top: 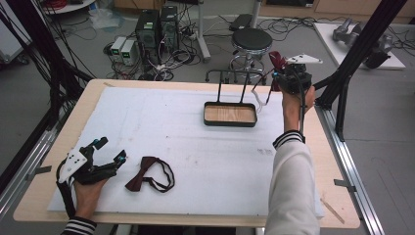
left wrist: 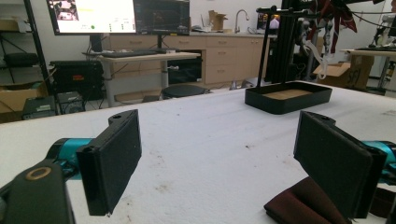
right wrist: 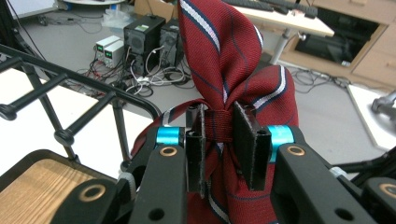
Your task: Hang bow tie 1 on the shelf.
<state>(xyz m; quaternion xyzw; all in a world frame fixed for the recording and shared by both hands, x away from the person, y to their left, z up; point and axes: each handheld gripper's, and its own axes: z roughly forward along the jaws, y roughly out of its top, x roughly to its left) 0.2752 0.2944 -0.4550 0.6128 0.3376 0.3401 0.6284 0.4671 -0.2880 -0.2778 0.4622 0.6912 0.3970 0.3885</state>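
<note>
My right gripper [right wrist: 219,140] is shut on the knot of a red striped bow tie [right wrist: 224,60], held up in the air beside the black rack's top bar [right wrist: 70,77]. In the high view that gripper [top: 283,68] sits at the far right, just right of the rack [top: 230,78] and its wooden-floored tray [top: 230,114]. A dark maroon bow tie [top: 148,175] lies flat on the white mat near the front left. My left gripper [top: 110,149] rests on the mat just left of it, open, with nothing between its pads [left wrist: 112,163]; the maroon tie [left wrist: 299,205] lies by the right pad.
The white mat [top: 195,147] covers most of the wooden table. A black stool [top: 251,41] and computer boxes [top: 156,29] stand on the floor beyond the far edge. A black frame post [top: 362,44] rises at the right.
</note>
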